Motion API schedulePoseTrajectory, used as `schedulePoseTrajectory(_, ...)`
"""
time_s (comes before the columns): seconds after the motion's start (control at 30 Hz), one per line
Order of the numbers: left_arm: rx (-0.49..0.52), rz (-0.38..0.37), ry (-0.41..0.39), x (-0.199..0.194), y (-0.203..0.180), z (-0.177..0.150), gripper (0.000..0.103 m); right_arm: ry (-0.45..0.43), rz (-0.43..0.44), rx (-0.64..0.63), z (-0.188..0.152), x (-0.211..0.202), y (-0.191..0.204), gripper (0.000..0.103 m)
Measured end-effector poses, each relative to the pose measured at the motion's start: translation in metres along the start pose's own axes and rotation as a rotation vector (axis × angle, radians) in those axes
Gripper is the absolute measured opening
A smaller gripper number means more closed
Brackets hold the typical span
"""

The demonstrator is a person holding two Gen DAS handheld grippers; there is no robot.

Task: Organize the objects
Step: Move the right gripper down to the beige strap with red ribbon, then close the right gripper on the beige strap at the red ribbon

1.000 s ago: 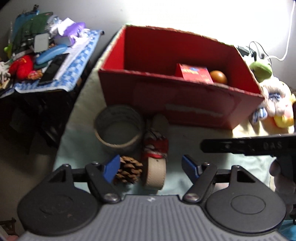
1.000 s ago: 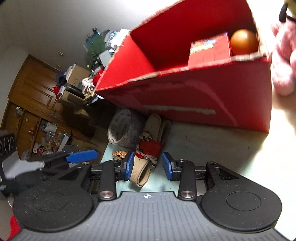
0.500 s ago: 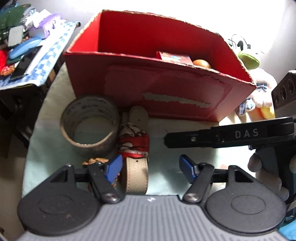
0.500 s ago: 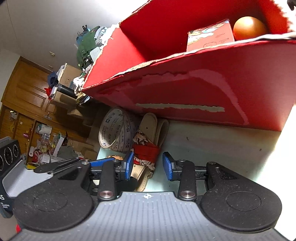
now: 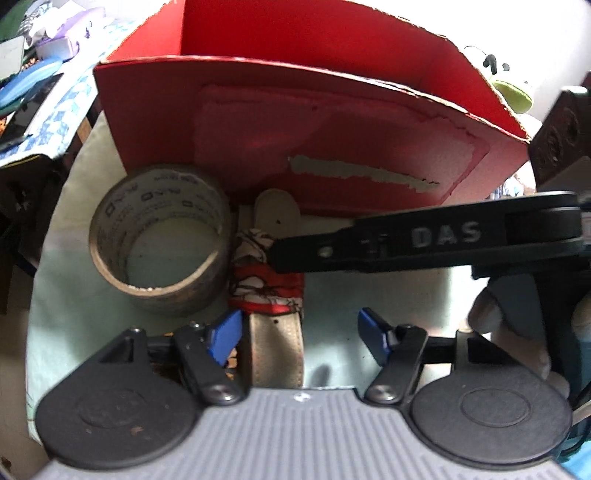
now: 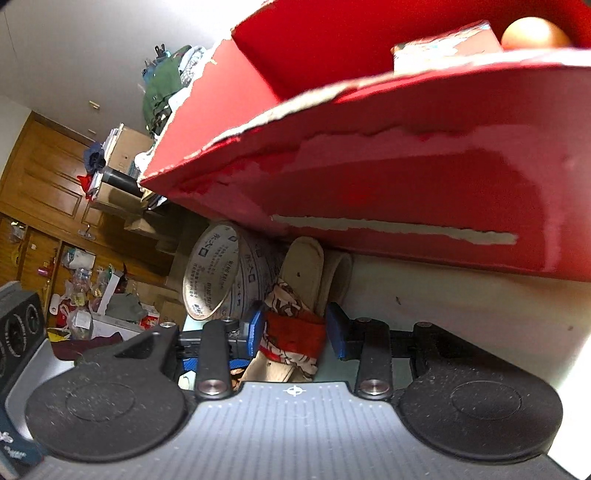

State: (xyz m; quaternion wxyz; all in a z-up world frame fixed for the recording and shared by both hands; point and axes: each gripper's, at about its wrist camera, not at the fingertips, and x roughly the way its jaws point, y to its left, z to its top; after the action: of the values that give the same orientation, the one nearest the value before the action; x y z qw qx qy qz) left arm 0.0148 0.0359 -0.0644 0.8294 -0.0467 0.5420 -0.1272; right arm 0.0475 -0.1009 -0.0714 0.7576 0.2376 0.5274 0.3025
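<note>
A beige belt [image 5: 275, 354] wrapped in a red and white cloth [image 5: 266, 284] lies on the pale tabletop in front of the red box [image 5: 332, 140]. A tape roll [image 5: 159, 251] stands to its left. My left gripper [image 5: 299, 338] hovers over the belt's near end, jaws opening, with the belt between them nearer the left pad. My right gripper [image 6: 295, 328] straddles the cloth [image 6: 291, 332], jaws opening, pads close beside it. Its black finger [image 5: 424, 240] crosses the left wrist view. A pine cone [image 5: 231, 363] is mostly hidden under my left finger.
Inside the red box [image 6: 406, 166] sit a small printed carton [image 6: 443, 48] and an orange ball [image 6: 535, 35]. Plush toys [image 5: 513, 96] lie to the box's right. A cluttered side table with a blue checked cloth [image 5: 55, 110] stands on the left. Wooden cabinets [image 6: 37, 203] fill the background.
Both grippers sank and closed in on the wrapped belt. The right gripper's finger slid in from the right over the cloth, and its jaws widened around the bundle.
</note>
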Motion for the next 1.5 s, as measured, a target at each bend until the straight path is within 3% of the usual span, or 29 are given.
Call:
schedulePoseTrajectory(0.17,0.030,0.003,-0.002,0.003,-0.005,0.000,0.077,-0.008,-0.012,-0.038,0.001,0.007,0.002,0.051)
schedulePoseTrajectory(0.2,0.032,0.002,-0.002,0.003,-0.005,0.000,0.078,-0.015,-0.016,-0.048,0.000,0.006,0.001,0.050)
schedulePoseTrajectory(0.33,0.032,-0.019,0.002,0.001,-0.003,0.002,0.078,-0.025,-0.063,-0.109,-0.001,0.001,0.004,0.030)
schedulePoseTrajectory(0.8,0.163,-0.146,0.041,0.008,-0.055,0.006,0.078,-0.085,-0.091,0.049,-0.013,-0.058,-0.036,0.026)
schedulePoseTrajectory(1.0,0.192,-0.141,0.047,0.013,-0.071,0.008,0.078,-0.092,-0.094,0.110,-0.021,-0.066,-0.050,0.029)
schedulePoseTrajectory(1.17,0.189,-0.084,0.041,0.015,-0.074,0.007,0.079,-0.092,-0.086,0.119,-0.022,-0.063,-0.050,0.034)
schedulePoseTrajectory(1.2,0.189,-0.071,0.038,0.017,-0.060,0.009,0.079,-0.093,-0.087,0.118,-0.022,-0.061,-0.050,0.036)
schedulePoseTrajectory(1.33,0.172,-0.056,0.037,0.020,-0.061,0.006,0.068,-0.104,-0.078,0.113,-0.023,-0.060,-0.051,0.039)
schedulePoseTrajectory(1.5,0.182,-0.017,0.025,0.021,-0.066,0.003,0.064,-0.107,-0.052,0.060,-0.021,-0.064,-0.043,0.037)
